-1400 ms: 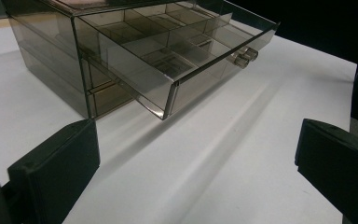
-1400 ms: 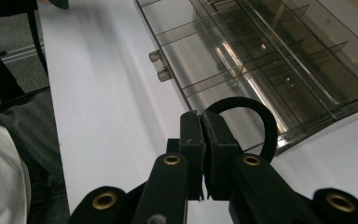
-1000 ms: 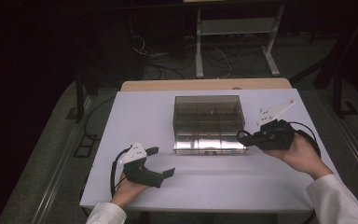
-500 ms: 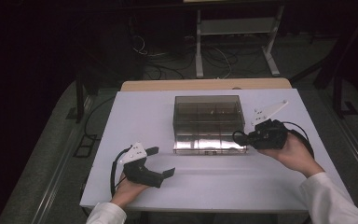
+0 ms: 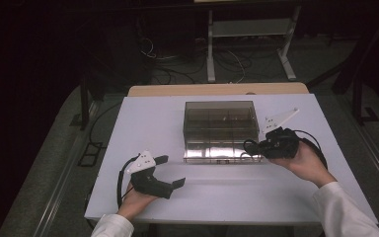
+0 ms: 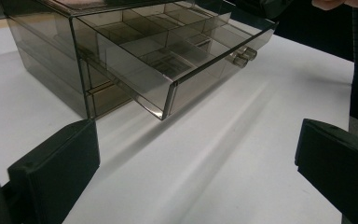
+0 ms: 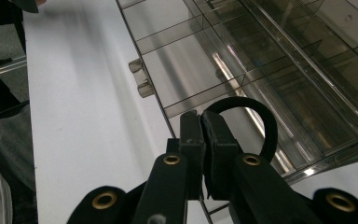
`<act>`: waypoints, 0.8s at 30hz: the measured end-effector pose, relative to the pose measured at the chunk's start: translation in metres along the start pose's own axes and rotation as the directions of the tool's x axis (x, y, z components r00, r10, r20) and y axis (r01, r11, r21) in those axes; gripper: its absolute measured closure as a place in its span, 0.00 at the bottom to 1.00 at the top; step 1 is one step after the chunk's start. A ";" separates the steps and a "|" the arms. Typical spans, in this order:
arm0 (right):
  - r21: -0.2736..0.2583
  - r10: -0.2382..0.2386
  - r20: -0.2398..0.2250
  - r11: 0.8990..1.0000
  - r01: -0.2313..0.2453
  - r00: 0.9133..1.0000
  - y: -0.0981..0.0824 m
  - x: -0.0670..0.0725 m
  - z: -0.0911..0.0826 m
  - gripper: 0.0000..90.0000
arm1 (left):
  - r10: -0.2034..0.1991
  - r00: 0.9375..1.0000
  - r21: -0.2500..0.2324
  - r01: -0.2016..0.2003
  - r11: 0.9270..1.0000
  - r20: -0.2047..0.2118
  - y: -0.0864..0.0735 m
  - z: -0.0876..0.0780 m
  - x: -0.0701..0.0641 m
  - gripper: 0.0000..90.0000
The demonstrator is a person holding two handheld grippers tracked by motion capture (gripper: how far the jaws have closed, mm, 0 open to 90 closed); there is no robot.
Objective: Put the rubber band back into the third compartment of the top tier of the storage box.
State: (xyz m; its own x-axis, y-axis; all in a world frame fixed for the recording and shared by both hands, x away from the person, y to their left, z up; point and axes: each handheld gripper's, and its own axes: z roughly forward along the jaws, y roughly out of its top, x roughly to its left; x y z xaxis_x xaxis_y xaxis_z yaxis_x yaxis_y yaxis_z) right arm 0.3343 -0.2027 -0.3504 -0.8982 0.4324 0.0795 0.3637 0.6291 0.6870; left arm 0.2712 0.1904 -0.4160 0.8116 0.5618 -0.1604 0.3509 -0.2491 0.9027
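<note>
Rested low on the white table (image 5: 227, 197) at the near left: left gripper (image 5: 170, 172), jaws spread wide and empty, cradled from below by the left hand (image 5: 135, 202). Stood mid-table: smoky clear drawer box (image 5: 219, 116), its top drawer (image 6: 168, 60) pulled out. Reached in from the right, forearm angled inward: right gripper (image 7: 200, 140), jaws pinched on a black elastic loop (image 7: 256, 121) above the drawer's compartments.

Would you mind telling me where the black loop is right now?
In the right gripper view the black loop is pinched in the right gripper, hanging over the open drawer of the smoky clear organizer box, near its right front corner in the high view.
</note>
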 end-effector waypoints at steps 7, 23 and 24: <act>0.005 0.006 -0.004 1.000 -0.006 1.000 0.000 -0.002 0.006 0.96 | -0.001 1.000 0.001 0.001 1.000 0.001 0.000 0.000 0.000 0.00; 0.020 0.027 -0.010 0.999 -0.026 1.000 -0.001 -0.009 0.014 0.95 | 0.004 1.000 0.003 -0.004 1.000 0.001 0.000 0.000 0.000 0.00; 0.023 0.030 -0.009 0.999 -0.029 1.000 -0.001 -0.009 0.015 0.95 | 0.004 1.000 0.003 -0.004 1.000 0.001 0.000 0.000 0.000 0.00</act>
State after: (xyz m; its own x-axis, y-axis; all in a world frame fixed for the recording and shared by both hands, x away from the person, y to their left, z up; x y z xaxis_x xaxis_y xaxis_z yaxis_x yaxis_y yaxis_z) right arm 0.3462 -0.1978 -0.3623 -0.8893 0.4447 0.1066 0.3955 0.6307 0.6677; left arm 0.2709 0.1901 -0.4160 0.8133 0.5602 -0.1572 0.3490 -0.2536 0.9022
